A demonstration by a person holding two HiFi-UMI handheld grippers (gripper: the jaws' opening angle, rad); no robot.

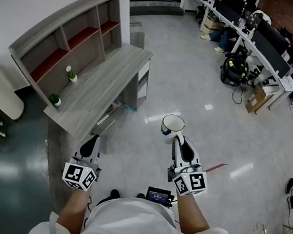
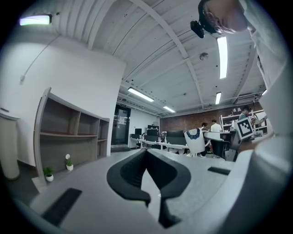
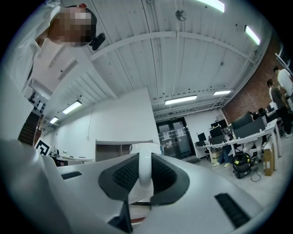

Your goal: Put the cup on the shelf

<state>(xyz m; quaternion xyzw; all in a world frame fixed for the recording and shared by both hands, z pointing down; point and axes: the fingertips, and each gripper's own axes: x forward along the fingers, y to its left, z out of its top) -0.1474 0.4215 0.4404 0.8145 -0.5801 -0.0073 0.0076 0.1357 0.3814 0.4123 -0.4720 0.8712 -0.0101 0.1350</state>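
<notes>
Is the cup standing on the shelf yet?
No, the cup is clamped by its handle in the right gripper, out over the floor and well apart from the shelf.

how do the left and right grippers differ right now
The right gripper is shut on the white cup, clamping its handle; the left gripper has its jaws together on nothing. The right gripper reaches further forward over the floor; the left gripper sits nearer the desk. Both are shut and point ahead.
</notes>
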